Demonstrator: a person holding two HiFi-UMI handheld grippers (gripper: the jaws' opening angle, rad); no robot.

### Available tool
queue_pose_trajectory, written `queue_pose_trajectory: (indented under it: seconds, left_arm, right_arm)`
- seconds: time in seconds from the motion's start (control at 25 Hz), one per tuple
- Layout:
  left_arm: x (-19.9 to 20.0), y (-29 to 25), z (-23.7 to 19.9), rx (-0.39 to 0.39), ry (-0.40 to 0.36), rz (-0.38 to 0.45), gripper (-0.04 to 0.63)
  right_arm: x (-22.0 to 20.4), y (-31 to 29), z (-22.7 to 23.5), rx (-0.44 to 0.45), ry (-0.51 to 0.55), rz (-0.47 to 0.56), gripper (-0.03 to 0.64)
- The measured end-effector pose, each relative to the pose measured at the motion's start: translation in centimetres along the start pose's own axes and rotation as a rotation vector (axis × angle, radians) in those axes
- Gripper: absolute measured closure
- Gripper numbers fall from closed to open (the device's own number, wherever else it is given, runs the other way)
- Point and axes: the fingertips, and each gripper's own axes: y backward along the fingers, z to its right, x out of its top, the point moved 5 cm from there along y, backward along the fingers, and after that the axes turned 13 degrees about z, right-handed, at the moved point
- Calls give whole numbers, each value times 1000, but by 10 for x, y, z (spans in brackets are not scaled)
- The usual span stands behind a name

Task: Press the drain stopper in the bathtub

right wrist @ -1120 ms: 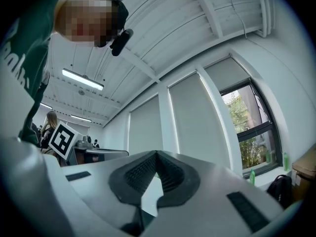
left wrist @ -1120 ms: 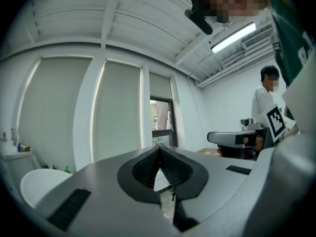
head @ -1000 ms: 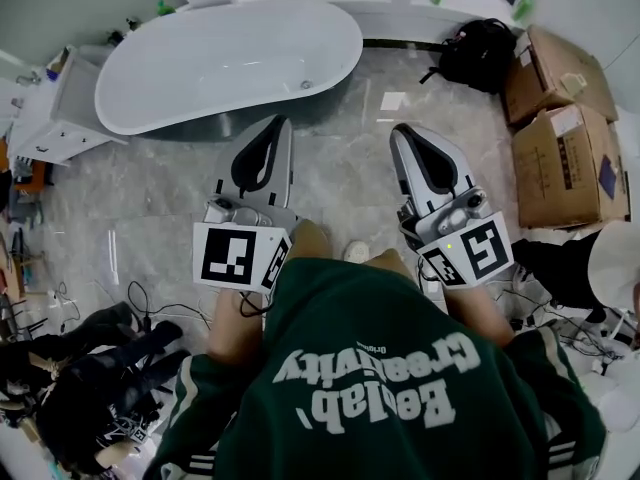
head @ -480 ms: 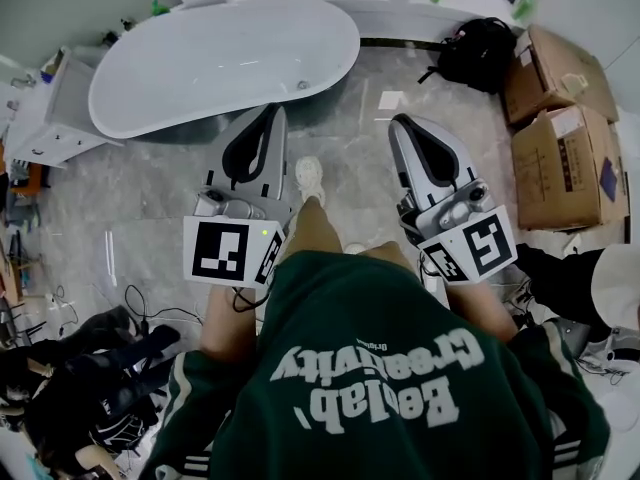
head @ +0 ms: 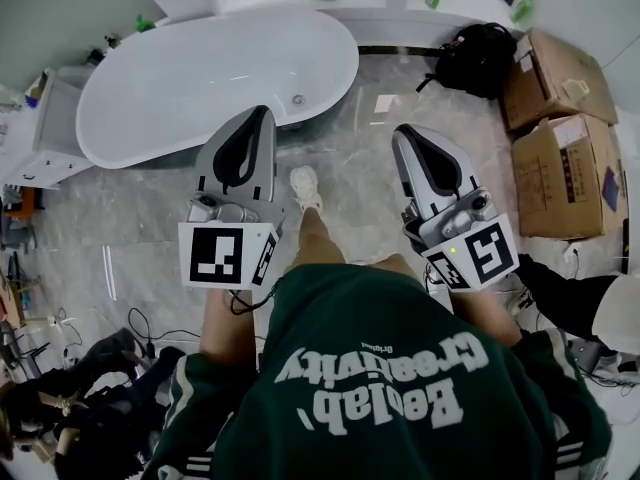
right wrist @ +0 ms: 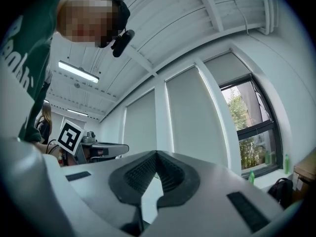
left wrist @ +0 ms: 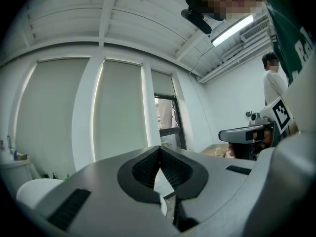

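The white oval bathtub [head: 200,78] stands at the far side of the grey marbled floor [head: 350,163], below a window ledge. Its small round metal drain stopper [head: 297,99] sits in the tub's bottom near the right-hand end, uncovered and with nothing touching it.

The person, in a dark green sweatshirt with white lettering [head: 370,378], stands short of the tub, one foot in a white shoe [head: 304,187] set forward between the two tools. The left gripper [head: 257,115] points toward the tub's near wall, its tip close to the rim in the head view but apart from the stopper. In its own view the left gripper [left wrist: 159,149] has its ribbed black pads pressed together at the tip, with nothing held between them. The right gripper [head: 405,133] is held over bare floor, well to the right of the tub. It is closed as well, pads meeting at the tip [right wrist: 157,154] and empty.

A black backpack [head: 478,53] and brown cardboard boxes [head: 560,108] lie to the right.
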Motion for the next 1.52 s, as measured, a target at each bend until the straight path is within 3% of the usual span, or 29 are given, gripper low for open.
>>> queue_pose_trajectory:
  seconds: [0.68, 1.52]
  left_arm:
    - [-57, -134, -139, 1, 34, -66, 591]
    - [-88, -275, -258, -117, 71, -42, 591]
  right_arm:
    - [-68, -166, 78, -25, -26, -92, 606]
    - [-116, -334, 156, -108, 26, -108, 606]
